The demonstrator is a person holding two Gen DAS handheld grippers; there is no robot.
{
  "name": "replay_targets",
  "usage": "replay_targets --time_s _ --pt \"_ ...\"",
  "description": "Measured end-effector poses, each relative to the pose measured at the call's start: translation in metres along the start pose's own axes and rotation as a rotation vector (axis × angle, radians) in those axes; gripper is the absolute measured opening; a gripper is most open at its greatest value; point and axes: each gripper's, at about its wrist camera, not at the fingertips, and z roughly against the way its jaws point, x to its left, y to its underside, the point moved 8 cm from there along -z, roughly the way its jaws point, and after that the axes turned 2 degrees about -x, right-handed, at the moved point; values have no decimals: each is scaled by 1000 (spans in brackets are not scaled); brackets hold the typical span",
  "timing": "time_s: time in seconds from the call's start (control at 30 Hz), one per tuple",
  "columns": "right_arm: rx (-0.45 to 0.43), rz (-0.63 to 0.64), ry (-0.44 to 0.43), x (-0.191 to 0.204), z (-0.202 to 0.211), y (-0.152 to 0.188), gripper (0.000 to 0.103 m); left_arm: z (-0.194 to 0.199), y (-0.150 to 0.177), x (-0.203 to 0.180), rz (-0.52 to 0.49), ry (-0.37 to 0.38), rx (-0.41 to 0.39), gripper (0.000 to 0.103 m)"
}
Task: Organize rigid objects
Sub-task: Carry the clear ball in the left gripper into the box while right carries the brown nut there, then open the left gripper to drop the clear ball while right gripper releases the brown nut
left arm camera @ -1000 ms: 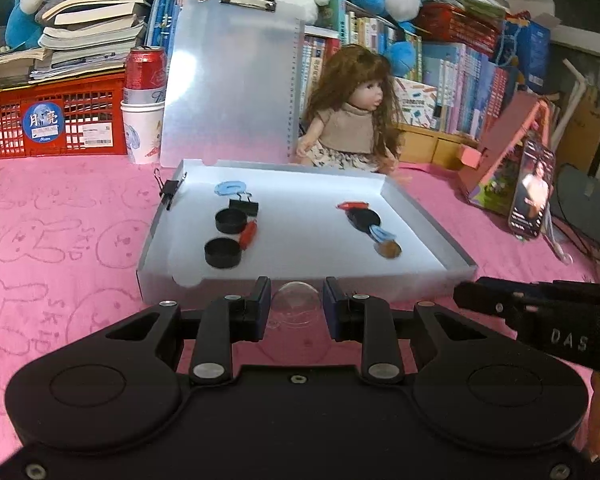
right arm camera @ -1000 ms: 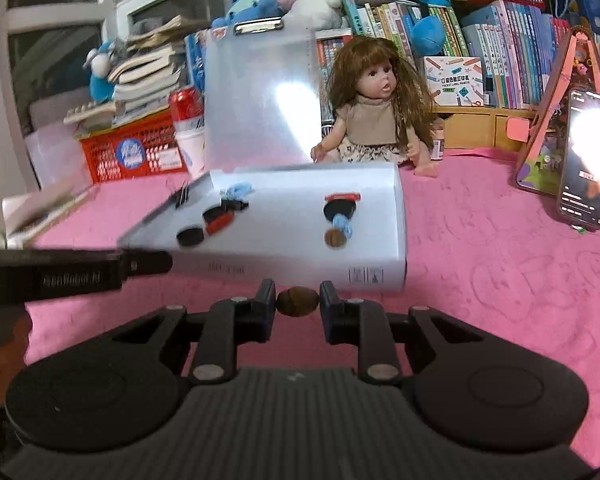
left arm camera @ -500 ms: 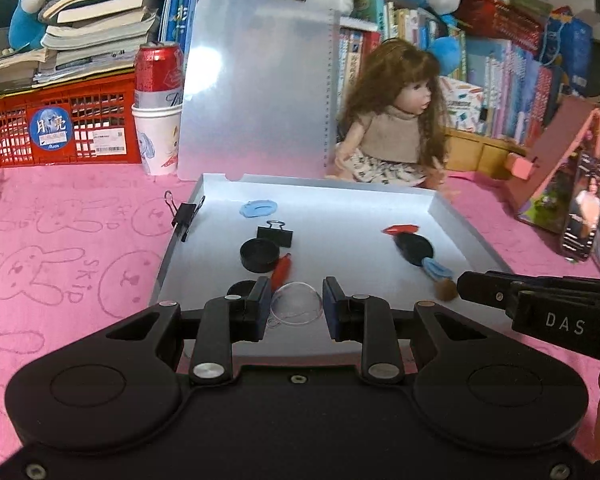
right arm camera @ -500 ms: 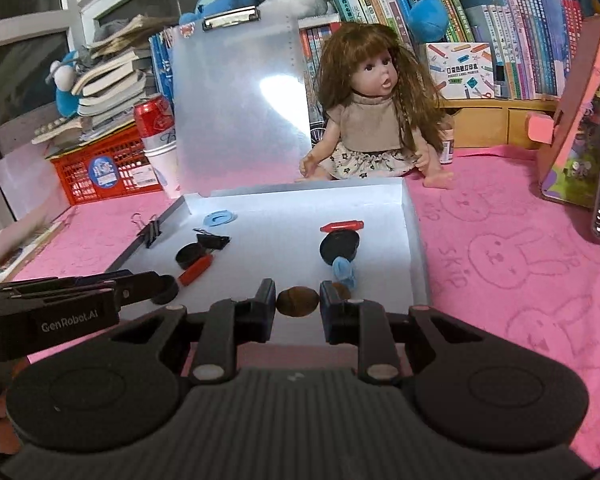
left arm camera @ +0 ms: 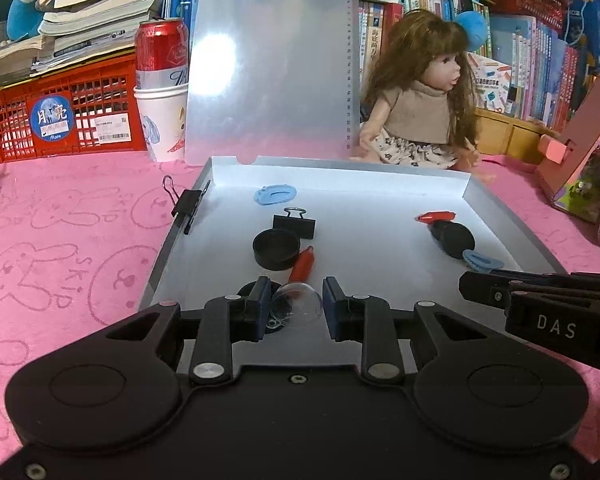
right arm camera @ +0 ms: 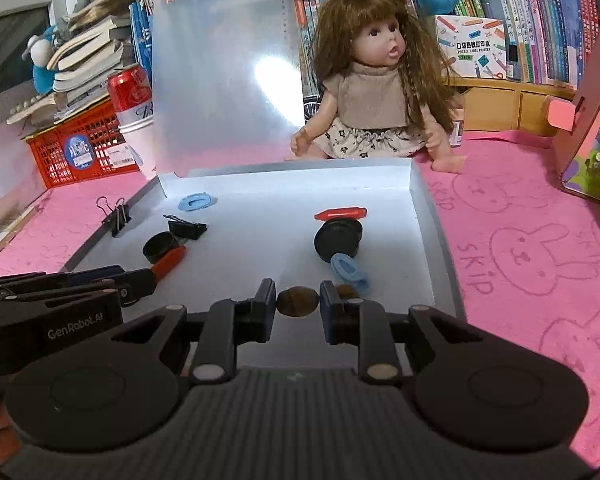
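Observation:
A shallow white tray [left arm camera: 380, 167] lies on the pink cloth. My left gripper [left arm camera: 296, 307] hangs over its near left part, shut on a clear plastic dome [left arm camera: 300, 313]. My right gripper [right arm camera: 298, 300] is over the near right part, shut on a brown oval piece [right arm camera: 298, 302]. Inside the tray lie a black cap [left arm camera: 276, 249], a red piece [left arm camera: 303, 266], a blue piece [left arm camera: 275, 194], a black binder clip [left arm camera: 294, 224], another black cap [right arm camera: 338, 238], a second red piece [right arm camera: 341, 213] and a second blue piece [right arm camera: 348, 268]. A further brown piece [right arm camera: 346, 291] sits just behind my right fingers.
A binder clip [left arm camera: 184, 204] grips the tray's left rim. Behind the tray stand a clear clipboard [left arm camera: 272, 60], a doll [left arm camera: 416, 96], a red can in a paper cup [left arm camera: 162, 92] and a red crate [left arm camera: 60, 120]. Books fill the back; a phone stand [left arm camera: 580, 152] is at the right.
Both grippers have moved forward from in front of the tray to above its near part, each still gripping its piece. The tray's contents look larger and closer.

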Motion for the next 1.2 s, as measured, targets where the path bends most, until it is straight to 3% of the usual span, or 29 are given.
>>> replay_targets --time_s 1.2 --pt "7 43 33 3 -34 -10 29 -29 -17 -3 -23 -18 -19 27"
